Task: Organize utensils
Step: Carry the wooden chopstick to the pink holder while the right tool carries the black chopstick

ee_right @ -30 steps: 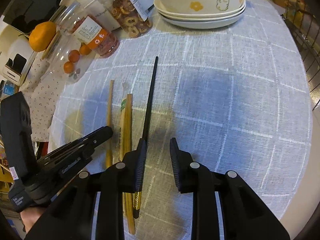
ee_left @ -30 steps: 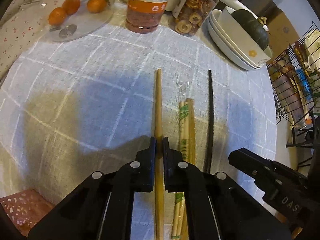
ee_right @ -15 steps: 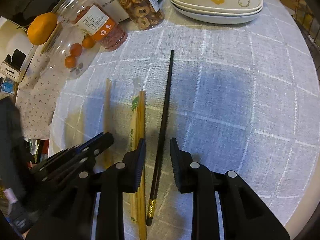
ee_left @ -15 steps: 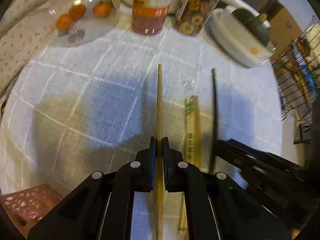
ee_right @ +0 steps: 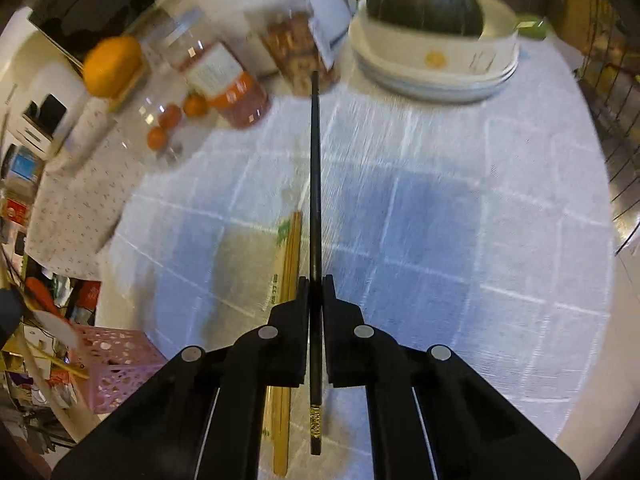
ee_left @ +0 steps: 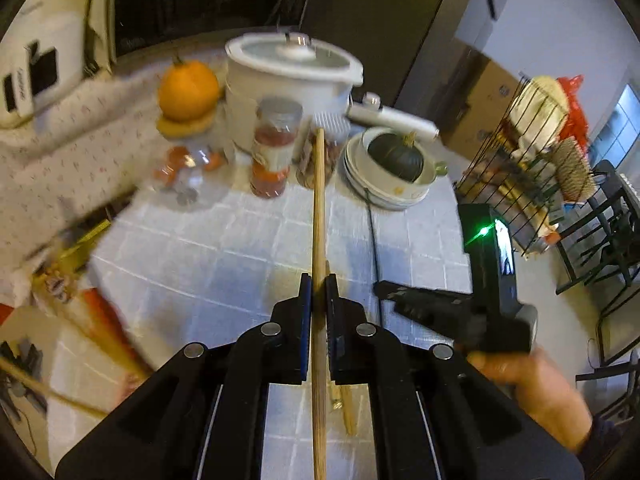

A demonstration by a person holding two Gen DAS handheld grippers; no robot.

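Behind left tongs (ee_left: 319, 280), wrapped chopsticks (ee_left: 346, 408) mostly hidden, frames blurred

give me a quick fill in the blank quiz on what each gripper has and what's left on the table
1. The left gripper is shut on a ____ chopstick.
2. The right gripper is shut on a ____ chopstick.
3. The wrapped pair of chopsticks lies on the ____.
4. The stacked bowls hold a dark green ____.

Missing words: wooden; black; tablecloth; squash
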